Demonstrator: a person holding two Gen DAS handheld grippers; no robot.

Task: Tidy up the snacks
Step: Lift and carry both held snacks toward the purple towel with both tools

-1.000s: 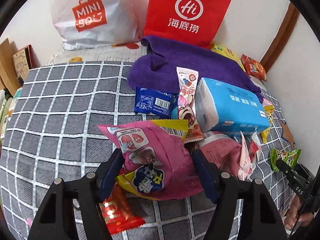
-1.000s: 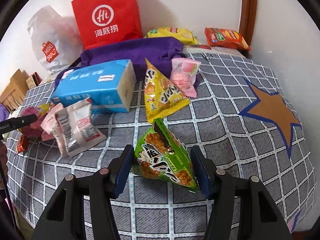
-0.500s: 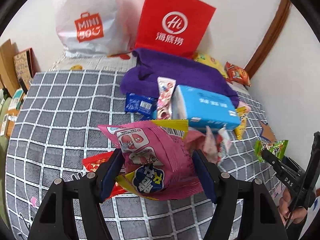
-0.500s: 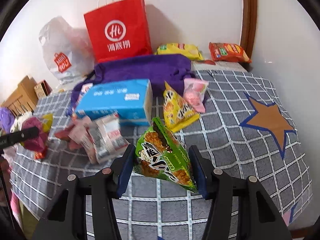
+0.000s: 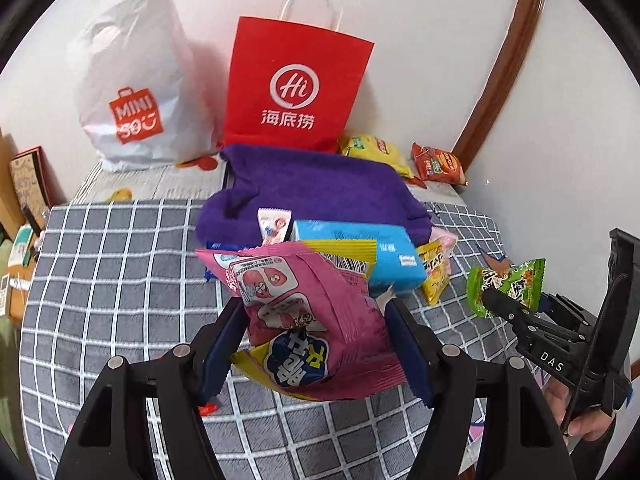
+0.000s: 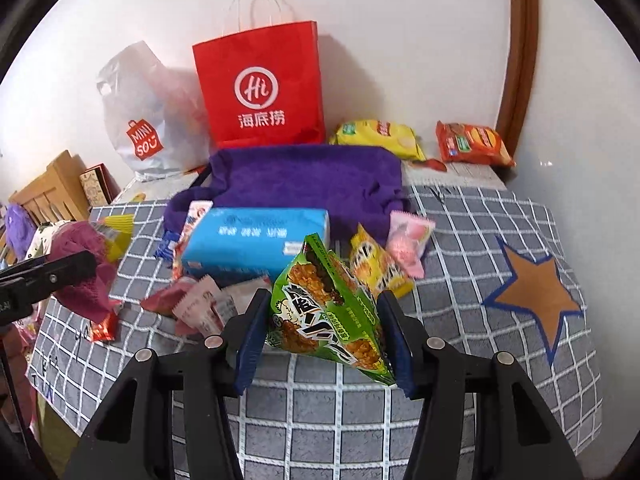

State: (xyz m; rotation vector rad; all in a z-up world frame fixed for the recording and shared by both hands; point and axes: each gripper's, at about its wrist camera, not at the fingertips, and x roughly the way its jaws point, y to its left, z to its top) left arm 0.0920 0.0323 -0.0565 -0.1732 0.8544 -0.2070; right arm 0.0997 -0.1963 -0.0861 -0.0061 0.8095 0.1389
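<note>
My left gripper (image 5: 312, 328) is shut on a pink snack bag (image 5: 304, 312) and holds it above the grey checked tablecloth (image 5: 120, 264). My right gripper (image 6: 324, 320) is shut on a green snack bag (image 6: 328, 312), also lifted off the cloth; it shows in the left wrist view (image 5: 508, 284) at the right. A red paper bag (image 6: 260, 88) and a white plastic bag (image 6: 148, 116) stand against the back wall. A blue tissue pack (image 6: 256, 240), a yellow snack bag (image 6: 376, 264) and several small packets lie mid-table.
A purple cloth (image 6: 304, 184) lies in front of the red bag. A yellow chip bag (image 6: 380, 136) and an orange biscuit pack (image 6: 472, 144) rest at the back right. A brown star patch (image 6: 536, 292) marks the cloth at right. Wooden furniture (image 6: 52, 192) stands left.
Both grippers have risen and pulled back from the table with their bags. The snacks on the cloth look smaller and farther away.
</note>
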